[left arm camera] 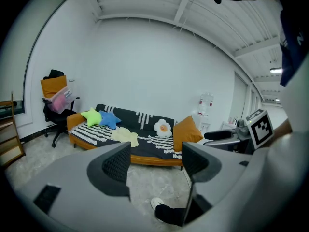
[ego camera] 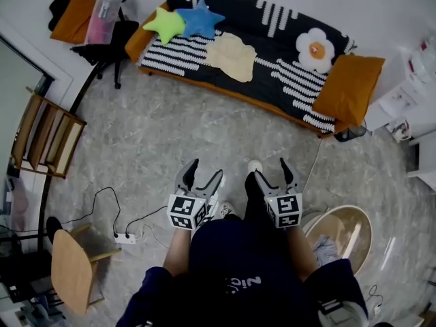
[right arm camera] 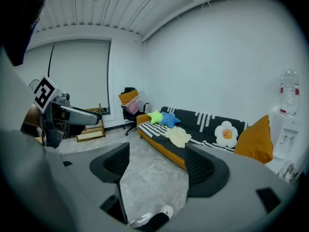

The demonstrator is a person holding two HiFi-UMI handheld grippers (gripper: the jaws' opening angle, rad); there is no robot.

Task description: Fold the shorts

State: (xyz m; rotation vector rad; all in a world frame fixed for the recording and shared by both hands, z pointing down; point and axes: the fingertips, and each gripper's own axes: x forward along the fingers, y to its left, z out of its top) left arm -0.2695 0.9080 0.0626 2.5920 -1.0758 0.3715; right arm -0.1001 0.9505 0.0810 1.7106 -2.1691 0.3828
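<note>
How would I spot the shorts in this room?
Find the sofa with the black-and-white striped cover by the wall. On its seat, between the blue star cushion and the fried-egg cushion, lie the shorts. They are pale yellow and flat; their neighbours are plump cushions.

Lounge-like room: a sofa [ego camera: 269, 90] is lining the white wall [left arm camera: 154, 66] and carrying star cushions [ego camera: 199, 19]. An office chair [ego camera: 109, 43] and a water dispenser [right arm camera: 288, 100] are flanking it.

Bright, even light leaves only faint shadows on the floor [ego camera: 204, 128]. The gripper views bulge toward black corners. The left gripper [left arm camera: 154, 159] looks slightly soft up close.
</note>
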